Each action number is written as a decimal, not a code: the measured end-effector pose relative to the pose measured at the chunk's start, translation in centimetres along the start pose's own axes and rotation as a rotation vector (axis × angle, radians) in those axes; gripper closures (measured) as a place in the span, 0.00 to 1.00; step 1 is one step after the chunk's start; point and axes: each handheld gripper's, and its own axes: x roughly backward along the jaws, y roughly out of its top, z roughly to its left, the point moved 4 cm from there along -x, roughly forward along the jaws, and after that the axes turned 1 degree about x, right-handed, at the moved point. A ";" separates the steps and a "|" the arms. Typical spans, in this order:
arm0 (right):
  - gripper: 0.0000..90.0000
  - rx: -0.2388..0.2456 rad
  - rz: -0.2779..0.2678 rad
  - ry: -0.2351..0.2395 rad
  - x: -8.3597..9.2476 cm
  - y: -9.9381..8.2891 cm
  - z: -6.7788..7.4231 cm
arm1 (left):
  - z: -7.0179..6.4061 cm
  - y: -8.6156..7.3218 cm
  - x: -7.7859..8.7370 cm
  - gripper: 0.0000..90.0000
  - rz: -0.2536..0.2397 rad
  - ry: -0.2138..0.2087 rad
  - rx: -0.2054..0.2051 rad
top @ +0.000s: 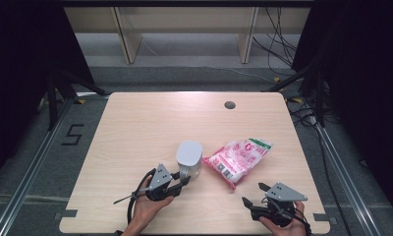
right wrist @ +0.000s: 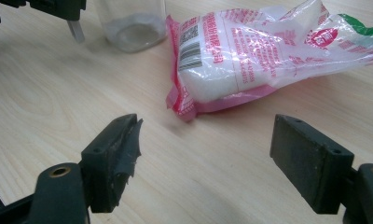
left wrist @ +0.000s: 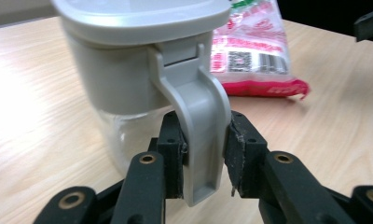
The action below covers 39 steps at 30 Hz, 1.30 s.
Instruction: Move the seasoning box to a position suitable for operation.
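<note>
My left gripper (top: 183, 182) has its fingers (left wrist: 244, 148) on either side of the grey handle (left wrist: 199, 122) of the jar (top: 189, 159). The left pad seems to touch the handle, the right pad shows a thin gap, so I cannot tell whether I truly clamp it. The jar stands upright on the worktop (top: 140, 128), near its front edge and a little left of centre: grey lid on top, clear glass body below. Just beside it, to the right, lies the pink-and-white bag (top: 238, 158) with a barcode and a green corner, flat on the wood.

My right gripper (top: 250, 193) rests near the front right corner, its fingers (right wrist: 113, 154) spread wide apart with nothing but bare wood between them, the bag a short way beyond.

The worktop is pale wood grain with rounded corners and 1 round cable hole (top: 229, 104) near its far edge. Around it runs grey floor, with metal rails (top: 35, 162) at the sides, a "5" marked on the left, cables (top: 283, 46) at the far right and pale wooden legs (top: 126, 37) behind.
</note>
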 end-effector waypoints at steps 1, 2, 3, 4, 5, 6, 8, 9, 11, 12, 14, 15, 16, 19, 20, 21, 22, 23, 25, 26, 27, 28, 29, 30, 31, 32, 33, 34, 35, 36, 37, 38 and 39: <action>0.27 0.000 0.000 0.000 0.0 0.0 0.0 | 0.2 0.0 0.0 0.76 -0.011 0.003 0.010; 0.27 -0.009 0.007 -0.007 0.0 0.0 0.0 | 0.6 0.0 0.2 0.76 -0.007 0.019 0.008; 0.27 -0.009 0.004 -0.004 0.0 0.0 0.1 | 0.9 0.0 0.3 0.76 -0.006 0.042 0.000; 0.28 -0.003 0.002 0.002 0.0 0.0 0.1 | 1.2 -0.1 0.5 0.75 -0.002 0.057 -0.003; 0.28 -0.003 0.002 0.002 0.0 0.0 0.1 | 1.5 -0.2 0.7 0.75 -0.005 0.066 0.005; 0.28 -0.002 0.002 0.002 0.0 0.0 0.1 | 1.8 -0.3 0.8 0.75 -0.003 0.074 0.010; 0.28 -0.001 0.002 0.002 0.0 0.0 0.0 | 2.2 -0.3 0.9 0.75 -0.007 0.100 0.007; 0.28 -0.001 0.002 0.002 0.0 0.0 0.0 | 2.5 -0.4 1.0 0.75 -0.006 0.121 0.007; 0.28 0.000 0.003 0.002 0.0 0.0 0.0 | 3.1 -0.4 1.1 0.75 -0.008 0.151 0.010; 0.28 0.003 0.000 -0.001 0.0 0.0 0.0 | 3.4 -0.4 1.0 0.76 -0.014 0.164 0.012; 0.28 -0.004 0.001 0.002 0.0 0.0 0.1 | 4.1 -0.3 1.0 0.75 -0.021 0.199 -0.013; 0.28 -0.002 -0.001 0.001 0.0 0.0 0.0 | 4.3 -0.4 0.9 0.75 -0.027 0.197 0.008; 0.28 -0.002 -0.001 0.001 0.0 0.0 0.0 | 4.6 -0.3 0.9 0.75 -0.024 0.206 -0.018; 0.28 0.003 0.011 0.004 0.1 0.0 -0.2 | 5.0 -0.3 0.6 0.76 -0.019 0.236 -0.019; 0.28 -0.002 0.008 -0.013 0.1 0.0 -0.1 | 4.9 -0.3 0.4 0.76 -0.032 0.249 0.009; 0.28 -0.002 0.008 -0.013 0.1 0.0 -0.1 | 5.3 -0.2 0.2 0.76 -0.041 0.252 -0.013; 0.28 -0.009 0.006 -0.013 0.1 0.0 -0.1 | 5.3 -0.3 0.2 0.76 -0.031 0.287 0.016; 0.28 -0.009 0.006 -0.013 0.1 0.0 -0.1 | 5.5 -0.3 0.1 0.77 -0.032 0.303 0.019; 0.28 -0.031 0.008 -0.007 0.2 0.0 0.1 | 6.2 -0.3 0.0 0.77 -0.041 0.300 0.018; 0.28 -0.028 0.008 -0.015 0.2 0.0 0.1 | 6.3 -0.3 0.0 0.78 -0.037 0.314 0.041; 0.28 -0.004 -0.009 -0.013 0.1 0.0 -0.2 | 6.5 -0.2 -0.1 0.78 -0.040 0.308 0.015; 0.28 -0.035 0.005 -0.017 0.2 -0.1 0.0 | 6.6 -0.2 -0.2 0.78 -0.044 0.309 0.018; 0.28 -0.036 0.000 -0.007 0.1 0.0 0.0 | 6.5 -0.2 -0.2 0.78 -0.041 0.323 0.040; 0.28 -0.031 0.001 -0.011 0.1 -0.1 -0.1 | 6.7 -0.2 -0.3 0.78 -0.049 0.311 0.020; 0.28 -0.026 -0.003 -0.002 0.1 0.0 -0.1 | 6.7 -0.2 -0.6 0.78 -0.069 0.298 0.026; 0.28 -0.026 -0.003 -0.002 0.1 0.0 -0.1 | 6.7 -0.2 -0.6 0.78 -0.071 0.300 0.030; 0.28 -0.010 -0.001 0.000 0.0 0.0 -0.1 | 6.8 -0.1 -0.7 0.78 -0.068 0.296 0.020; 0.28 -0.010 0.006 -0.002 0.1 0.0 0.0 | 6.9 -0.1 -0.8 0.78 -0.063 0.288 0.006; 0.28 -0.010 0.006 -0.002 0.1 0.0 0.0 | 6.7 0.0 -1.0 0.78 -0.073 0.280 0.019; 0.28 -0.010 0.004 -0.001 0.1 0.0 -0.1 | 6.7 0.0 -1.0 0.78 -0.073 0.283 0.015; 0.28 -0.010 -0.003 0.005 0.0 0.0 -0.1 | 6.8 0.0 -1.1 0.78 -0.078 0.272 0.009; 0.28 -0.008 -0.002 0.006 0.0 0.0 -0.1 | 6.8 0.0 -1.3 0.78 -0.085 0.258 0.002; 0.28 -0.006 -0.002 0.006 0.0 0.0 -0.2 | 6.8 0.2 -1.3 0.79 -0.066 0.257 -0.015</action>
